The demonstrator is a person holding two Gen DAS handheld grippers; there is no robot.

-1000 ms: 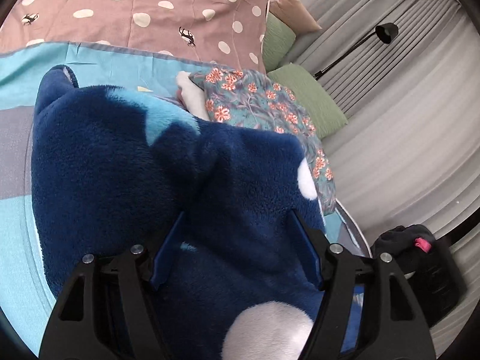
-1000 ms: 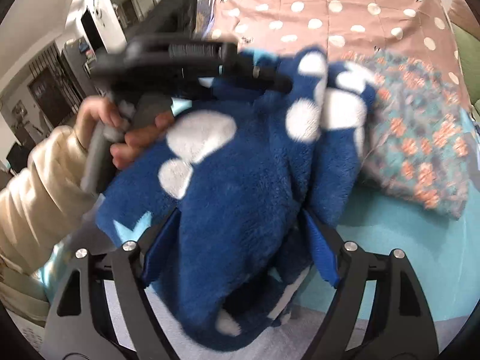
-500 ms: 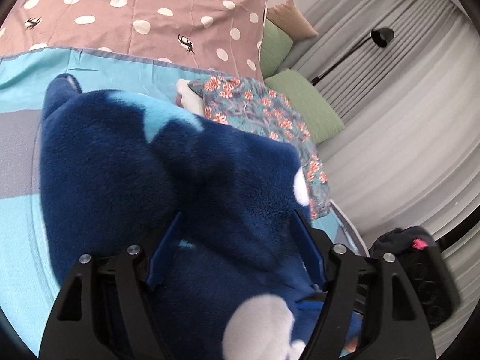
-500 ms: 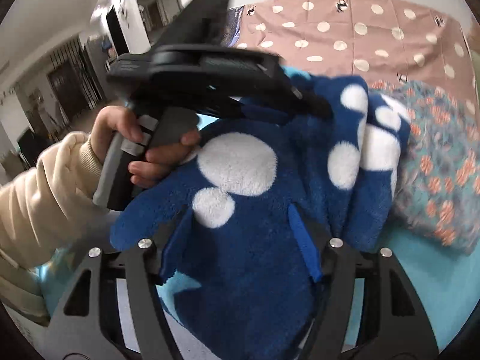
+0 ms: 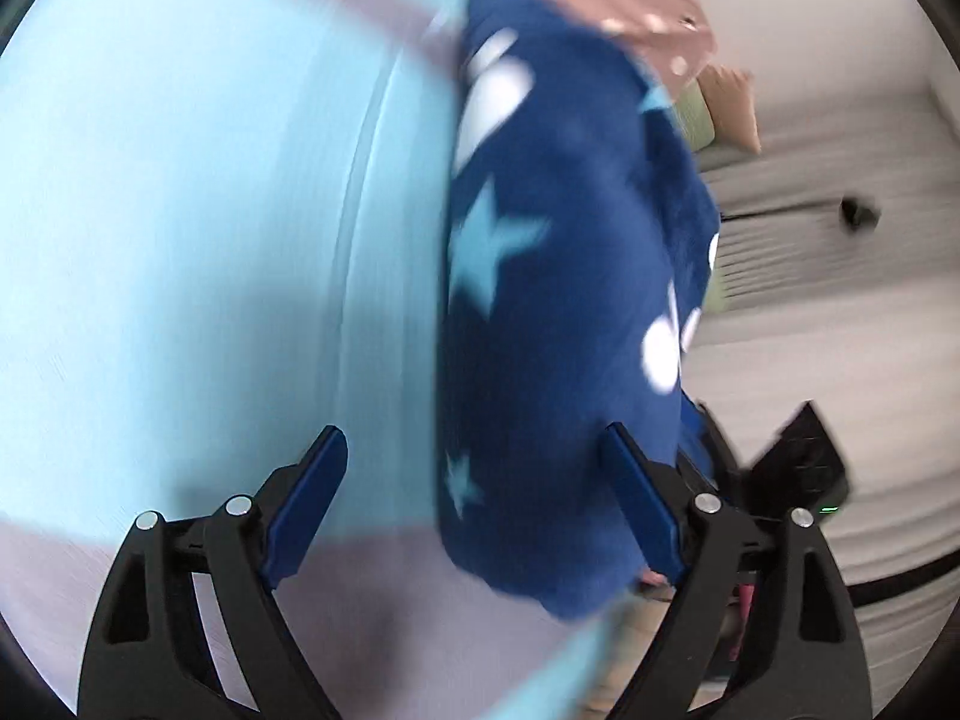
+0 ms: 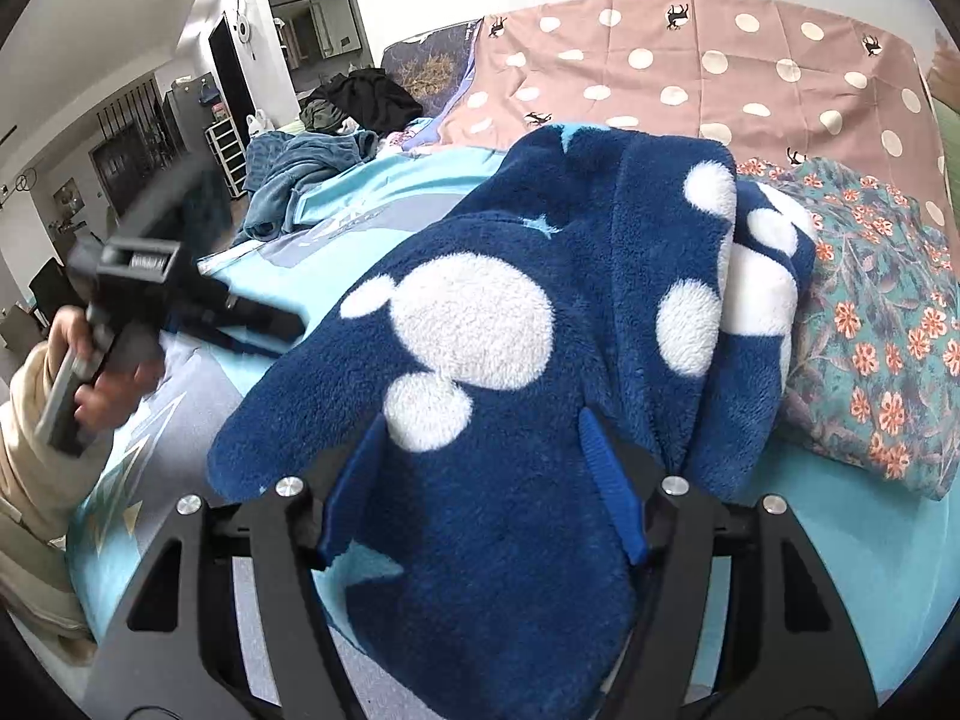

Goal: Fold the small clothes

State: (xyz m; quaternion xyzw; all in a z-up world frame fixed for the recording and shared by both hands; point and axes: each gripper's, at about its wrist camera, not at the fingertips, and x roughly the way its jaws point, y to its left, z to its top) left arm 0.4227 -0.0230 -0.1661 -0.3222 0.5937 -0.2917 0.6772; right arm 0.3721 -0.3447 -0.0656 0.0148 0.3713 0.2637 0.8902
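A dark blue fleece garment [image 6: 540,360] with white dots and light blue stars lies folded in a heap on the light blue bed cover [image 6: 420,180]. It fills the right of the blurred left wrist view [image 5: 558,300]. My right gripper [image 6: 486,438] is open, its blue pads either side of the fleece's near end. My left gripper [image 5: 474,456] is open and empty, off the garment's left side; it also shows at the left of the right wrist view [image 6: 264,324], held by a hand.
A folded teal floral garment [image 6: 870,330] lies right of the fleece. A brown polka-dot sheet [image 6: 690,66] covers the far bed. A blue-grey cloth heap [image 6: 300,174] lies far left. Grey curtains [image 5: 840,300] and green pillows [image 5: 699,114] stand beyond the bed.
My left gripper has swung off the fleece to its left and now looks along the bed cover. The right gripper has stayed over the fleece's near end.
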